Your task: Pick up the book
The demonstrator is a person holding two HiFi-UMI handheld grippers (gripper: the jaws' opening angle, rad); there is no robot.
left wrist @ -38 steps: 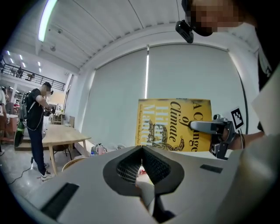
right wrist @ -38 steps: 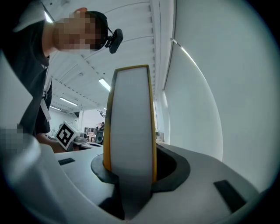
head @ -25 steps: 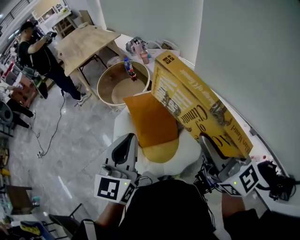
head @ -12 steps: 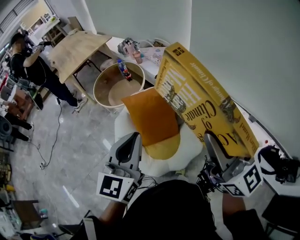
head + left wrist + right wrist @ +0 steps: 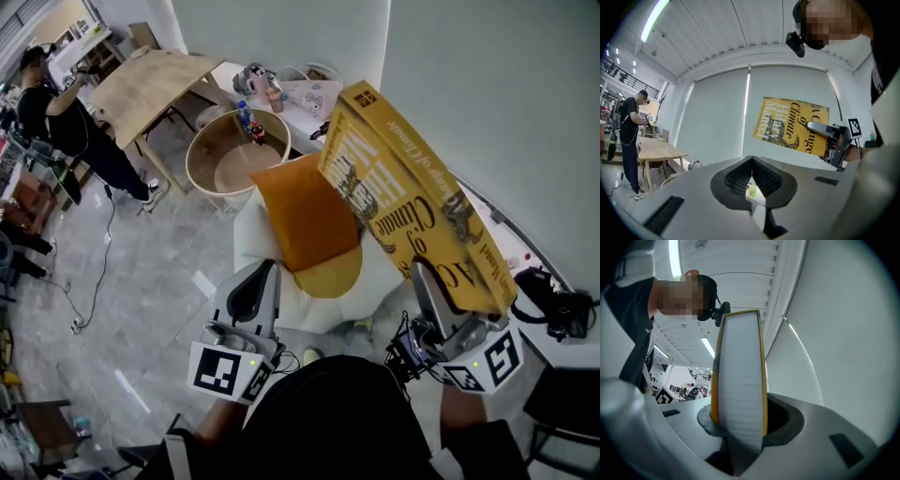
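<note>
Up at two o'clock the right gripper [image 5: 427,277] fingers clamp the book [image 5: 412,192] low down; it looks stiff and top-heavy. The left gripper [image 5: 259,281] is clenched and empty.

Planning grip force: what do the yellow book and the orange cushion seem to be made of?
Book: a white paper page block between thin yellow covers, probably printed card, matte to slightly glossy. Cushion: matte orange fabric with no sheen, likely over a soft filling.
</note>
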